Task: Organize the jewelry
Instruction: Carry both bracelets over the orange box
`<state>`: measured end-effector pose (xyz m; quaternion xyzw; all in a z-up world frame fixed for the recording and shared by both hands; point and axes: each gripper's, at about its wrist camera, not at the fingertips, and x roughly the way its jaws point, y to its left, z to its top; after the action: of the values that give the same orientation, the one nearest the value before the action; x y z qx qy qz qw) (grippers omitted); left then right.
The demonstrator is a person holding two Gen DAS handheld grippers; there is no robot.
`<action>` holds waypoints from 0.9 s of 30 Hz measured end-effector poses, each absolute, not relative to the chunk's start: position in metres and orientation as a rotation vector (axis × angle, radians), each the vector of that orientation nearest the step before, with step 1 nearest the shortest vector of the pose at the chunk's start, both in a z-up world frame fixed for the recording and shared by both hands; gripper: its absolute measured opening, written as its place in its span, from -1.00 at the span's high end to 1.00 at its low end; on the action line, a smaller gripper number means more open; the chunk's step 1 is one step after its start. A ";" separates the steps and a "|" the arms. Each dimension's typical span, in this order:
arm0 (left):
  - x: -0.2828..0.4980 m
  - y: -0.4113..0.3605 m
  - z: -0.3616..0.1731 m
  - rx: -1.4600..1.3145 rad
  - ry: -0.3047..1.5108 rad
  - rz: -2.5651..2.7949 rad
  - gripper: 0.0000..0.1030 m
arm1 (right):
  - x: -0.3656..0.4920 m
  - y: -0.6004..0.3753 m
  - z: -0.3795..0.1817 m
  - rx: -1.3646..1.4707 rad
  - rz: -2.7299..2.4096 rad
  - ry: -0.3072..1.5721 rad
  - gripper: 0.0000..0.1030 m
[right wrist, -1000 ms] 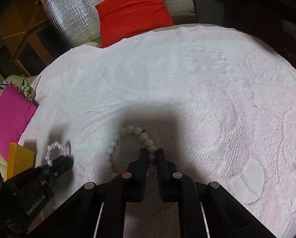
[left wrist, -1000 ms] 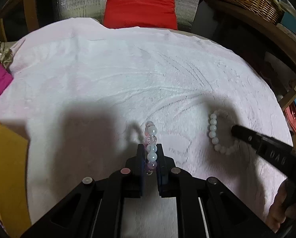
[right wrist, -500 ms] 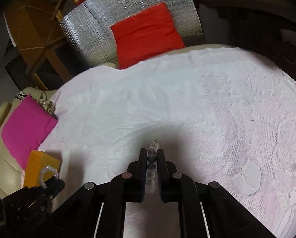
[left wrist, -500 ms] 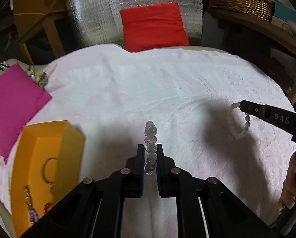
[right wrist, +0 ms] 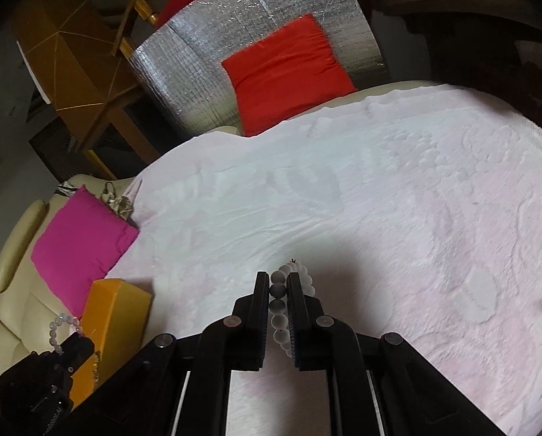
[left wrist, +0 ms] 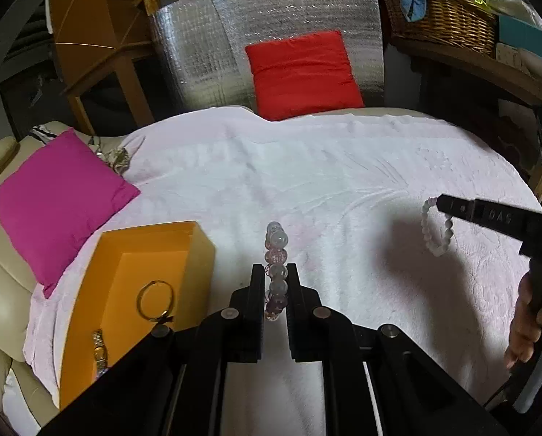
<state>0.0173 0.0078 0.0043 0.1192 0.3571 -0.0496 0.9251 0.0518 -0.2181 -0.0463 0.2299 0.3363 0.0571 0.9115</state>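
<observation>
My left gripper is shut on a pink and clear bead bracelet, held above the pale pink cloth, just right of the open orange box. The box holds a gold ring and a watch-like band. My right gripper is shut on a white bead bracelet, lifted off the cloth. In the left wrist view the right gripper shows at the right with the white bracelet hanging from it. In the right wrist view the left gripper and its bracelet sit by the orange box.
A pale pink cloth covers the round surface. A magenta cushion lies at the left, a red cushion against a silver foil panel at the back. A wicker basket stands on a shelf at the back right.
Both grippers have lifted their bracelets off the cloth and pulled back. The left gripper has swung left, bringing the orange box into view beside it.
</observation>
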 end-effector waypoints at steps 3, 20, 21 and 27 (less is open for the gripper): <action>0.010 0.016 0.009 0.242 0.717 -0.082 0.79 | 0.046 -0.202 -0.047 0.449 0.139 0.692 0.79; -0.012 0.075 0.017 0.158 0.702 -0.009 0.79 | 0.034 -0.154 -0.052 0.455 0.231 0.674 0.79; -0.016 0.079 0.017 0.147 0.700 -0.009 0.79 | 0.031 -0.152 -0.052 0.448 0.229 0.669 0.79; -0.033 0.107 0.021 0.099 0.696 0.005 0.79 | 0.018 -0.138 -0.049 0.458 0.248 0.661 0.79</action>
<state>-0.0330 0.1072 0.0205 0.0484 0.3410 0.0023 0.9388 0.0184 -0.1385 -0.0491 0.2225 0.3209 0.1205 0.9127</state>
